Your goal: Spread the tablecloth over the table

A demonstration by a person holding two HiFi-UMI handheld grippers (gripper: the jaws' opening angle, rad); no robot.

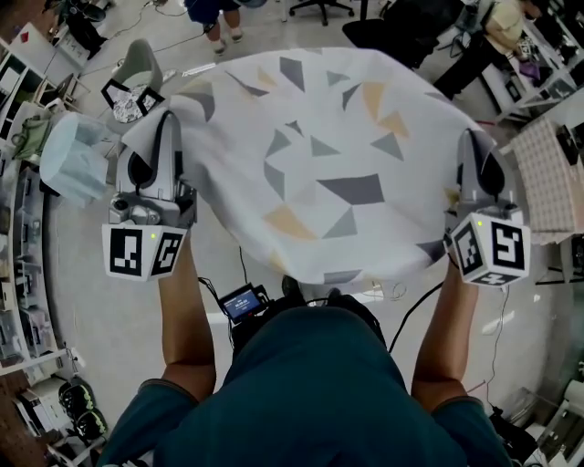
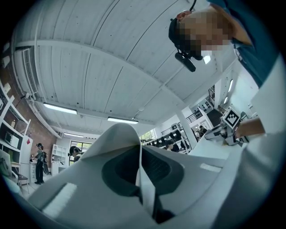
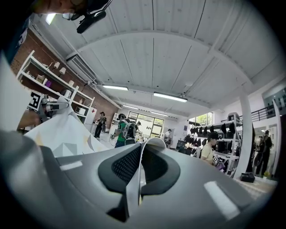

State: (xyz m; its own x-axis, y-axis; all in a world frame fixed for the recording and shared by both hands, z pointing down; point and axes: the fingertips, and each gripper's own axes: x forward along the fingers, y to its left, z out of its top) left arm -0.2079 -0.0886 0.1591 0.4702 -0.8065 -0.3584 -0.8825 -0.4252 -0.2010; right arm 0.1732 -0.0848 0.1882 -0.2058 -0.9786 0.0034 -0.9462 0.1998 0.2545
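Left hand-held gripper point(image 1: 168, 119), right hand-held gripper point(image 1: 471, 137) each clamped on tablecloth point(image 1: 319, 155) edge; pale floor point(image 1: 100, 310), shelves point(image 3: 49, 74) around.

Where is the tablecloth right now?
The tablecloth is at the centre of the head view, held spread between the left gripper and right gripper, each shut on its edge.

Overhead we see a white panelled ceiling point(image 3: 178, 53) carrying fluorescent light strips point(image 3: 170, 97). On one side we note a red brick wall point(image 3: 27, 47) lined with white shelving point(image 3: 50, 74). At the far end, tall windows point(image 3: 146, 121) admit daylight. A white column point(image 3: 245, 134) stands near racks of dark gear point(image 3: 223, 136). Below, we see a pale floor point(image 1: 109, 328) and a black office chair point(image 1: 321, 8).
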